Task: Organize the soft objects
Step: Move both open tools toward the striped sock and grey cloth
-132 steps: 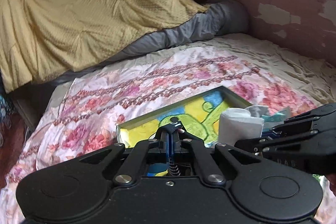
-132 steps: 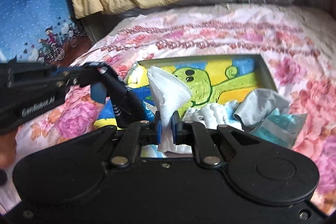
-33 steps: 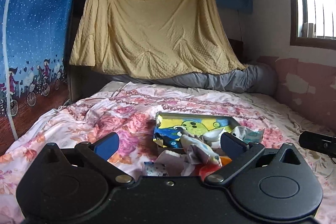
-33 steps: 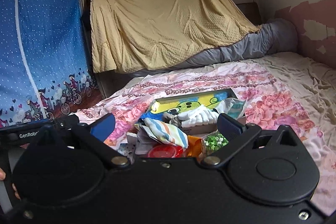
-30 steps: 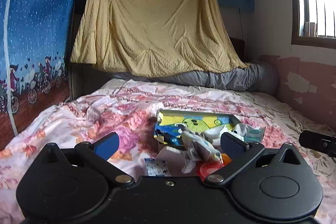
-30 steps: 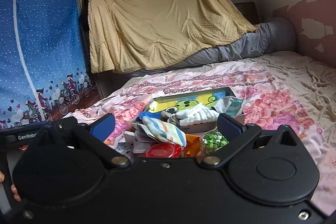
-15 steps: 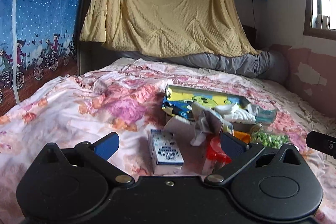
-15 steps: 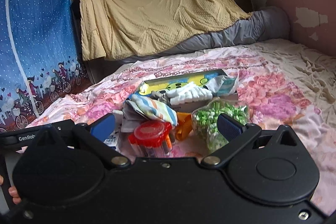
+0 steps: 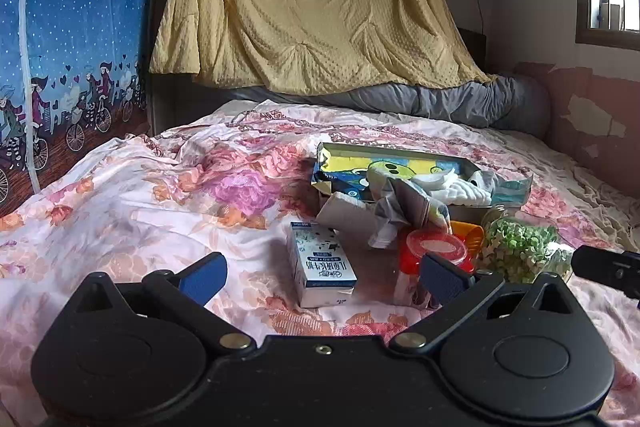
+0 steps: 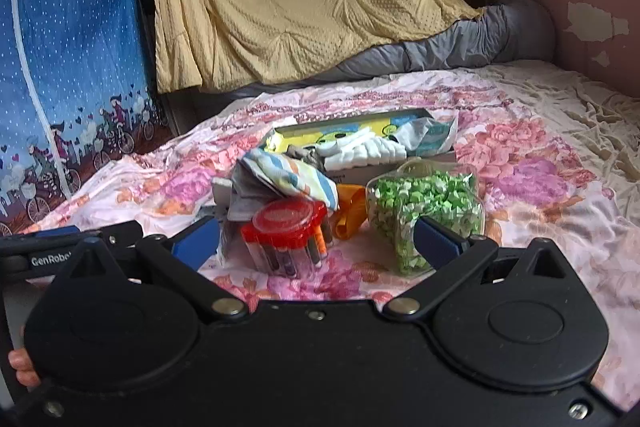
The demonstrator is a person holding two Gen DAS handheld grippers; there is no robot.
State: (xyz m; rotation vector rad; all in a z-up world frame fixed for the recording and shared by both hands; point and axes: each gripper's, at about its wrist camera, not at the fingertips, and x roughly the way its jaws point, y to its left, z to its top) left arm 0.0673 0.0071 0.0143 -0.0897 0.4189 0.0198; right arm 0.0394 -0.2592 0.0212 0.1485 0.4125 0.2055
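A shallow box with a cartoon print (image 9: 400, 167) (image 10: 348, 129) lies on the flowered bed and holds white rolled cloth (image 9: 460, 189) (image 10: 360, 147) and a grey-teal cloth (image 9: 504, 183) (image 10: 428, 135). A striped cloth (image 10: 288, 183) (image 9: 408, 207) lies crumpled in front of the box, over a red-lidded jar. My left gripper (image 9: 320, 273) is open and empty, low over the bed, before a milk carton. My right gripper (image 10: 316, 239) is open and empty, just before the red-lidded jar.
A small milk carton (image 9: 320, 263), a red-lidded jar of pens (image 10: 288, 231) (image 9: 432, 251), an orange cup (image 10: 350, 211) and a clear jar of green pieces (image 10: 424, 207) (image 9: 516, 247) stand near the box. A yellow blanket (image 9: 312, 7) hangs behind the bed.
Both grippers opened, letting go of the white cloth into the box, then pulled back and dropped low. In the last second both moved closer to the bed, and the jars and carton loom larger.
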